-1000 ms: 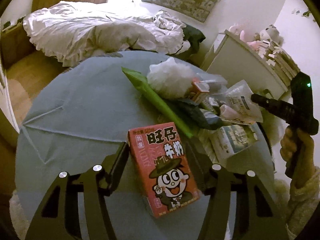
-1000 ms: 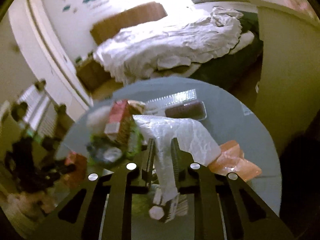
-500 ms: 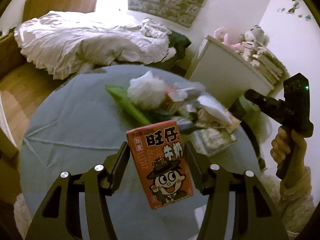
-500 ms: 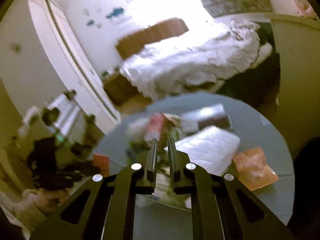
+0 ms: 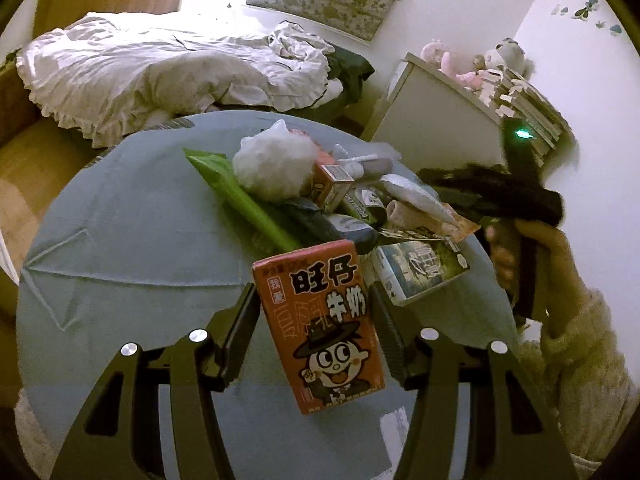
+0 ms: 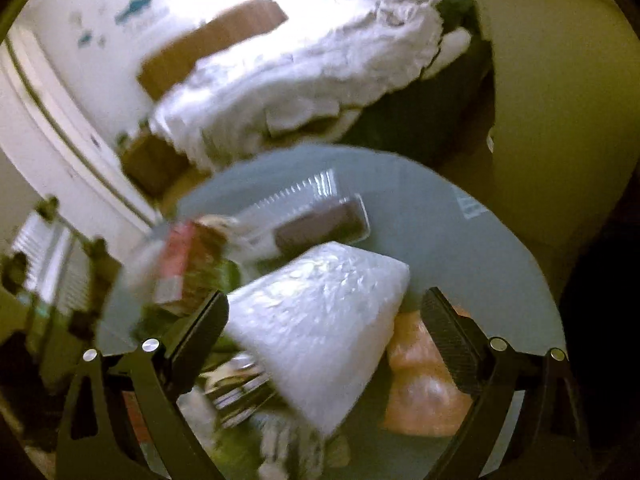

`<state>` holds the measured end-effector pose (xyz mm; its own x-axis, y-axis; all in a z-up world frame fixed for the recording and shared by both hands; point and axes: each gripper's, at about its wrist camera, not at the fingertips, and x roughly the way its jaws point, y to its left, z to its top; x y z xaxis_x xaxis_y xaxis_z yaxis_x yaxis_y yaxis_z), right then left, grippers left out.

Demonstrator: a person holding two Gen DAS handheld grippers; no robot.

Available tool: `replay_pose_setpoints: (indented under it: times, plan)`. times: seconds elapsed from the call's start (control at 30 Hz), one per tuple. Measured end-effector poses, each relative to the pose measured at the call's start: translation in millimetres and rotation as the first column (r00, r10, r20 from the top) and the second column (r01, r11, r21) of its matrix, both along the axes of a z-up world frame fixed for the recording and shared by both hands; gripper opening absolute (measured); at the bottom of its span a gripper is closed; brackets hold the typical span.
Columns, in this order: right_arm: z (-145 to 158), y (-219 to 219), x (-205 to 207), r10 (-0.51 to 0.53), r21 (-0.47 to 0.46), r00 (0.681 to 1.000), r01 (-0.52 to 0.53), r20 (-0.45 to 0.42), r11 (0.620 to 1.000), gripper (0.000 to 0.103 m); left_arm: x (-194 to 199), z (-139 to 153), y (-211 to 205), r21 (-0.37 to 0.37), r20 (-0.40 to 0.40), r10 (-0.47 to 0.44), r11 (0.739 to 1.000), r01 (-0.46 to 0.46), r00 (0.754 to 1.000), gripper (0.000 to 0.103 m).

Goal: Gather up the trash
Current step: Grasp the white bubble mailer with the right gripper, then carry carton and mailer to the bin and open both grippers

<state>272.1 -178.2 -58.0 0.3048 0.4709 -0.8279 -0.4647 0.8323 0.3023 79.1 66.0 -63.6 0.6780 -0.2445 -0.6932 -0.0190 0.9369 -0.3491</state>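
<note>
My left gripper (image 5: 312, 296) is shut on a red milk carton (image 5: 320, 320) with a cartoon face, held tilted above the round grey-blue table (image 5: 120, 240). Beyond it lies a trash pile: a green wrapper (image 5: 248, 200), a crumpled white bag (image 5: 272, 164), a small red carton (image 5: 330, 184) and a printed box (image 5: 420, 268). In the blurred right wrist view my right gripper (image 6: 324, 300) is opening wide. A white plastic bag (image 6: 320, 312) lies between its fingers, and the pads stand clear of it. A hand (image 5: 540, 260) holds that gripper's handle at the pile's right.
A clear plastic tray (image 6: 320, 224) with dark contents lies behind the white bag, an orange wrapper (image 6: 424, 392) to its right. An unmade bed (image 5: 160, 68) stands beyond the table. A white cabinet (image 5: 432, 120) with plush toys is at the right.
The left gripper has raised the milk carton off the table. The right gripper let go of the white bag, swung up, came back down over it and opened wide.
</note>
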Motion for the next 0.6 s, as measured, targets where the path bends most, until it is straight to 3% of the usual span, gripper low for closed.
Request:
replay_pose_setpoints:
  times: [0.07,0.13,0.2,0.27,0.43,0.6]
  plan:
    - [-9.1,12.2,2.5,0.036,-0.023,0.999,-0.037,-0.039,0.999,0.095,-0.9,-0.1,-0.2,-0.002,0.004,0.003,1.000,-0.003,1.000,0.055]
    - [-7.5,21.3,-3.2,0.061,-0.057,0.998,-0.061,0.001,0.997,0.081,-1.3,1.5,1.1,-0.004,0.011,0.004,1.000,-0.004,1.000,0.055]
    - [-0.6,17.6,-7.9,0.042,-0.044,0.999,-0.041,0.026,0.998,0.061,-3.0,4.2,1.6,-0.006,0.020,0.004,1.000,-0.004,1.000,0.055]
    - [5.0,10.4,-13.5,0.041,0.014,0.999,-0.041,0.019,0.999,0.050,-4.2,8.1,1.4,-0.011,0.030,0.000,1.000,0.000,1.000,0.055]
    - [36.3,-24.0,-39.8,-0.012,0.184,0.995,-0.006,0.096,0.983,0.043,-4.2,22.7,-7.9,-0.026,0.063,-0.029,0.999,0.031,0.998,0.055]
    - [62.4,-94.0,-61.7,-0.172,0.455,0.976,0.095,0.132,0.885,0.042,6.5,45.1,-31.6,-0.029,0.109,-0.092,0.995,0.095,0.990,0.055]
